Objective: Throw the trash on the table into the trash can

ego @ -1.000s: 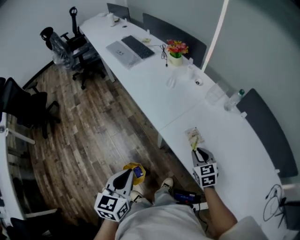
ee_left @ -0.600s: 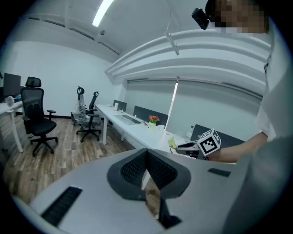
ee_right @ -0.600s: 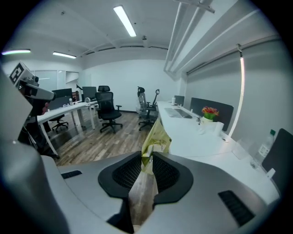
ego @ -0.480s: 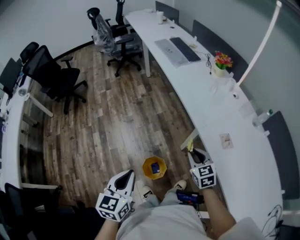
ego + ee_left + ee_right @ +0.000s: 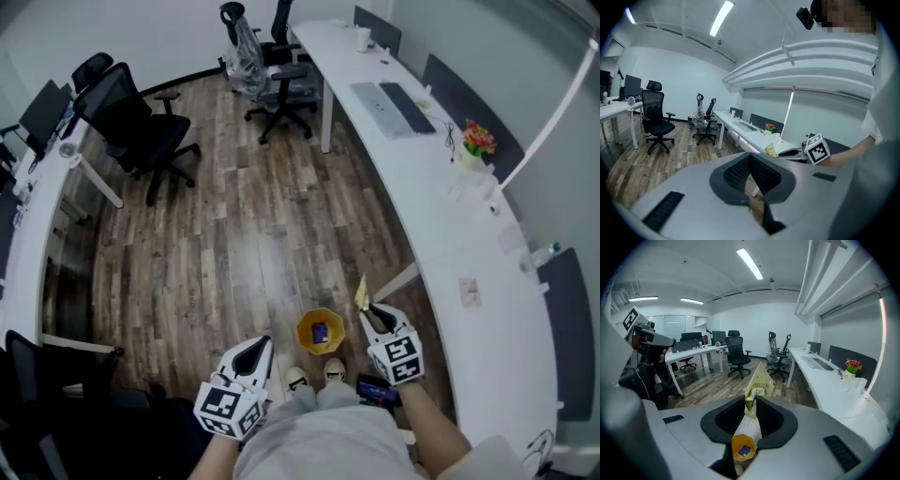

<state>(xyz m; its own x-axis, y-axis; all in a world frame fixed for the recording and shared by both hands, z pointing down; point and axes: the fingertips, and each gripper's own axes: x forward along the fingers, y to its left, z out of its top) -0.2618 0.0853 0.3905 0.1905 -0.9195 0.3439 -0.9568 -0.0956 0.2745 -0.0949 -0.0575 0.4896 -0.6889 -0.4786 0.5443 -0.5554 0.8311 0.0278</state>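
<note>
Swung from over the table, the right gripper now hangs beside the bin.
Its jaws pinch the wrapper, just right of the rim. I'd centre it over the opening before releasing. The left gripper is closed and empty.

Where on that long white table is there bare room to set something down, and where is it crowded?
Bare: on the table, the front strip between the flower pot and the loose wrapper, and the top beyond that wrapper toward the near end. Crowded: the far end around the keyboard and cup.
</note>
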